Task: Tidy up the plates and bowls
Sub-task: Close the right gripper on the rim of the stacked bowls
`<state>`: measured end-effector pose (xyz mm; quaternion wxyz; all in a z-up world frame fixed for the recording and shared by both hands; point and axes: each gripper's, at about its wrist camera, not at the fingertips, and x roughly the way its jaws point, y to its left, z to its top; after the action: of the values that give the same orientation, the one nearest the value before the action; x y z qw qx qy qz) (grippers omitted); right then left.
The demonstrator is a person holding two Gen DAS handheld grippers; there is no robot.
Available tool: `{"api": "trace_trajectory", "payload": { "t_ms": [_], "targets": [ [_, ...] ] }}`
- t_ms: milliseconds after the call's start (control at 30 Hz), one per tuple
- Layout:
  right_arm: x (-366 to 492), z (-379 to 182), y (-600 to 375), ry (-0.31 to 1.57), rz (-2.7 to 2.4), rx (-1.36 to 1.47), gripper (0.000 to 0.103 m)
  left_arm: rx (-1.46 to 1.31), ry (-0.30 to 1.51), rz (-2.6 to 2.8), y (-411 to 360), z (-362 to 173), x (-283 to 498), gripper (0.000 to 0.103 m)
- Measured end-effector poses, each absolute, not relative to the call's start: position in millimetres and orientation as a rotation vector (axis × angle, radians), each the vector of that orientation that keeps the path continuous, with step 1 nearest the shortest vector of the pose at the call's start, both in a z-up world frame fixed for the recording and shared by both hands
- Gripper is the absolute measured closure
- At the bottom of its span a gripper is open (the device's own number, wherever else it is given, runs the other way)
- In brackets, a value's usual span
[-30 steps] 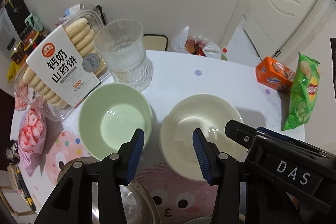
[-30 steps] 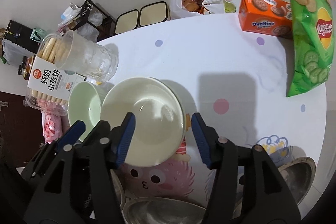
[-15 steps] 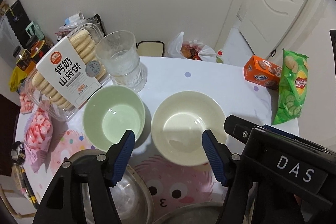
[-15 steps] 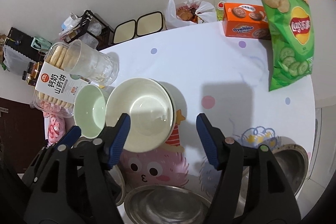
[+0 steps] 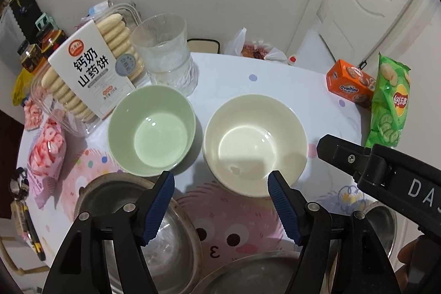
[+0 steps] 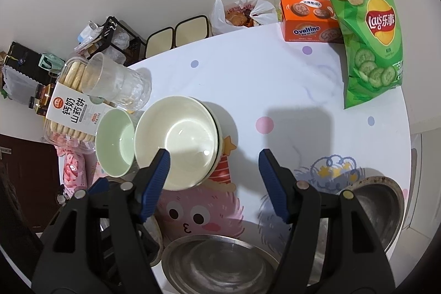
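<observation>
A cream bowl and a pale green bowl stand side by side on the white table. My left gripper hovers just in front of them, its jaws opening with nothing between them. In the right wrist view the cream bowl shows a second rim under it, as if nested, with the green bowl at its left. My right gripper is open above the cream bowl's near right edge, holding nothing. Its black body shows in the left wrist view.
Steel bowls sit along the near table edge. A glass tumbler and a biscuit box stand behind the green bowl. An orange Ovaltine box and a green chips bag stand at the far right.
Both sets of jaws have widened and drawn back from the cream bowl, which stays on the table. More of the steel bowls near the table edge has come into view.
</observation>
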<state>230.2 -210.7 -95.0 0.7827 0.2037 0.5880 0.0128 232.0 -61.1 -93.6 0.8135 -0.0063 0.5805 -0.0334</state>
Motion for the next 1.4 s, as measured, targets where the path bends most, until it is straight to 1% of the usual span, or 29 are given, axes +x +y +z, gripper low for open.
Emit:
{"api": "trace_trajectory", "payload": {
  "t_ms": [500, 933, 1400],
  "targets": [
    [243.1, -112.9, -212.8, 1.309, 0.013, 0.434, 0.035, 0.018, 1.294, -0.077, -72.4, -113.3, 246.3, 0.031],
    [258.5, -136.1, -221.6, 1.348, 0.004, 0.431, 0.035, -0.007, 1.382, -0.066, -76.5, -141.0, 260.6, 0.031],
    [270.3, -162.4, -214.0, 1.430, 0.031, 0.426, 0.035, -0.031, 1.442, -0.068, -79.4, -167.3, 267.2, 0.031]
  ]
}}
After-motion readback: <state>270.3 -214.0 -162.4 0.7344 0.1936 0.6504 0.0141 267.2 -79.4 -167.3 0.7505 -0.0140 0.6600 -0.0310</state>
